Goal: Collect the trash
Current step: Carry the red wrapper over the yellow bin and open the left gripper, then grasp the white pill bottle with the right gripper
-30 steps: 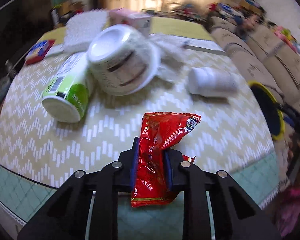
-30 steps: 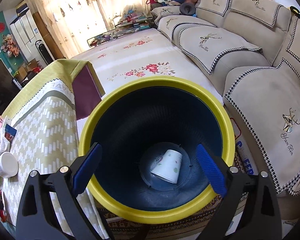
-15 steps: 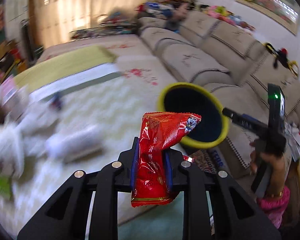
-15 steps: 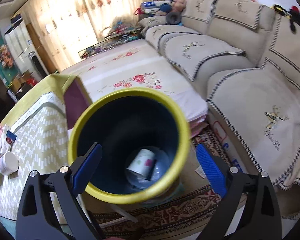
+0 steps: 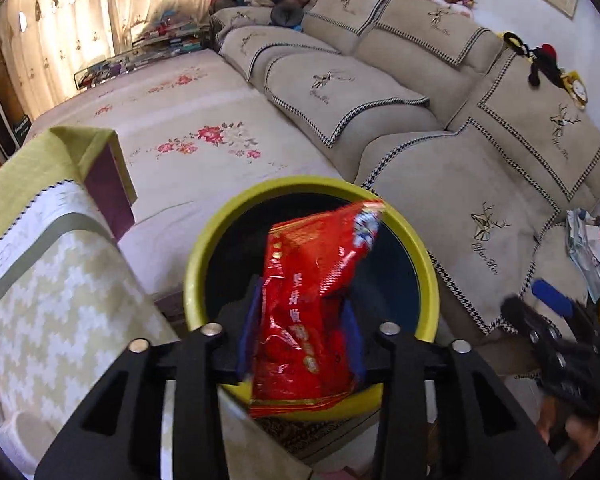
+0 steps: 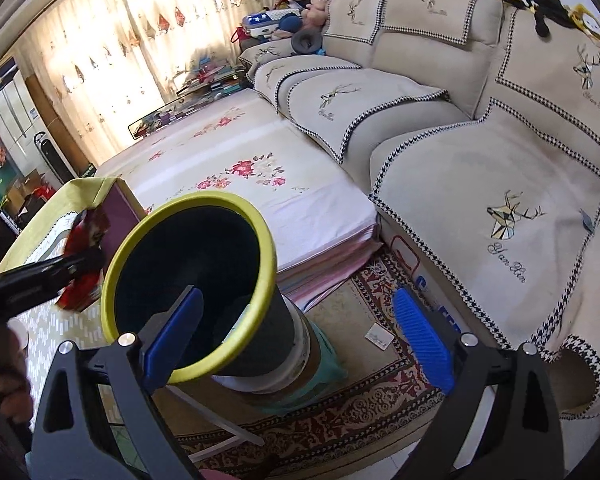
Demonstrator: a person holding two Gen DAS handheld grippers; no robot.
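My left gripper [image 5: 300, 336] holds a red snack wrapper [image 5: 308, 304] between its blue pads, right over the mouth of the yellow-rimmed dark bin [image 5: 416, 248]. The jaws look slightly parted around the wrapper. In the right wrist view the bin [image 6: 188, 280] stands on a stool beside the table, with the left gripper [image 6: 76, 268] and wrapper [image 6: 86, 240] at its left rim. My right gripper [image 6: 300, 340] is open and empty, held back to the right of the bin.
A beige sofa [image 6: 480, 140] runs along the right. A flowered white mat [image 6: 240, 184] lies behind the bin, a patterned rug [image 6: 340, 400] below. The table with its zigzag cloth [image 5: 52, 300] is at the left.
My left gripper swung from the table to over the bin with the wrapper. My right gripper drew back and right from the bin.
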